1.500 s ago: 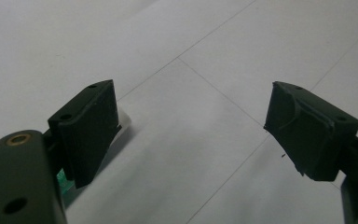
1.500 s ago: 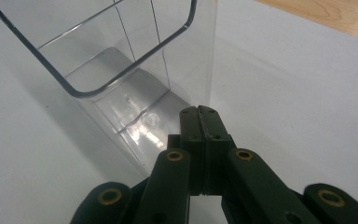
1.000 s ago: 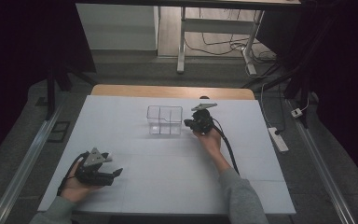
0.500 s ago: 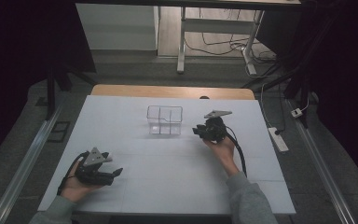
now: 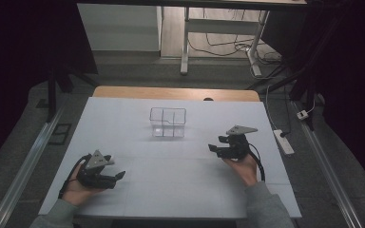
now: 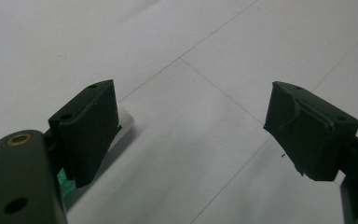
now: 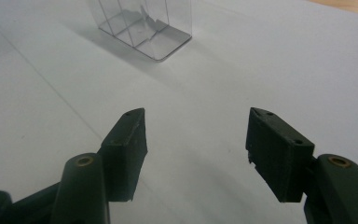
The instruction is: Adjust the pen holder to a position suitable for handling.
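Observation:
A clear plastic box with inner dividers [image 5: 168,122] stands on the white table [image 5: 171,190], slightly behind the centre; nothing is visible inside it. The right gripper view has the same box [image 7: 144,28] at its top left. My right gripper [image 5: 214,149] rests low over the table to the right of the box, open, jaws pointing left. In its own view the right gripper [image 7: 196,133] has bare table between its jaws. My left gripper [image 5: 119,176] sits at the front left, open. The left gripper [image 6: 191,119] holds nothing.
A wooden strip [image 5: 176,93] runs along the table's far edge. A white power strip [image 5: 283,141] lies on the floor to the right. Metal rails [image 5: 24,166] flank the table. A small white piece [image 6: 126,122] shows beside the left jaw in the left gripper view.
My right gripper has drawn back from the box, moving right and toward the table's front. The left gripper has stayed where it was.

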The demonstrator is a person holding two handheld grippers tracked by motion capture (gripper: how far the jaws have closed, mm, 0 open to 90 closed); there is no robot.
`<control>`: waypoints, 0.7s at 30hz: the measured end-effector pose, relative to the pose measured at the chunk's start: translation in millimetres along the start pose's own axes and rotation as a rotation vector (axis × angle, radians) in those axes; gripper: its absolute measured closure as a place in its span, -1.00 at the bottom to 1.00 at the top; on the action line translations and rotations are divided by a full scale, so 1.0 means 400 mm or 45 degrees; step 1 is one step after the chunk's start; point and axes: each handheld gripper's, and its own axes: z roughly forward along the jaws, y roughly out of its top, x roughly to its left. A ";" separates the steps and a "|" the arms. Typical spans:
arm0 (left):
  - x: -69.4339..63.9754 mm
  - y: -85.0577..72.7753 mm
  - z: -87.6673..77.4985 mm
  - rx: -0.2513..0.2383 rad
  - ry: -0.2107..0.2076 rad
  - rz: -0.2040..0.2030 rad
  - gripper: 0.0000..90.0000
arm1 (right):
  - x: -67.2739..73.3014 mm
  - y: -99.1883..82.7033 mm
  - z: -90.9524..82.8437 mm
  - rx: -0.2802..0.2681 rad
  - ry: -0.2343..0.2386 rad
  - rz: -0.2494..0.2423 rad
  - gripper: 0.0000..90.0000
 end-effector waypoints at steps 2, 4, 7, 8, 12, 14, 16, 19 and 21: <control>0.000 0.000 0.000 -0.001 0.002 -0.001 -0.61 | 0.004 -0.009 -0.016 -0.009 0.009 0.010 -0.15; 0.001 0.000 0.000 -0.001 0.004 -0.003 -0.61 | 0.010 -0.019 -0.030 -0.004 0.018 0.003 -0.17; 0.002 -0.001 0.000 -0.002 0.003 -0.004 -0.61 | 0.018 -0.037 -0.048 0.014 0.015 -0.008 -0.19; 0.002 -0.001 0.000 -0.001 0.003 -0.003 -0.61 | 0.019 -0.046 -0.056 0.021 0.017 -0.011 -0.21; 0.006 -0.001 -0.001 -0.013 0.000 -0.010 -0.61 | 0.018 -0.074 -0.086 0.023 0.025 -0.014 -0.23; 0.009 0.000 0.000 -0.019 -0.007 -0.014 -0.61 | 0.016 -0.086 -0.099 0.012 0.023 -0.015 -0.24; 0.012 0.001 0.001 -0.018 -0.009 -0.014 -0.61 | 0.013 -0.098 -0.109 0.017 0.022 -0.017 -0.25; 0.015 0.000 0.000 -0.022 -0.006 -0.021 -0.61 | 0.009 -0.113 -0.120 0.019 0.025 -0.004 -0.28; 0.016 -0.001 -0.004 -0.023 0.000 -0.021 -0.61 | 0.008 -0.120 -0.127 0.023 0.022 -0.001 -0.28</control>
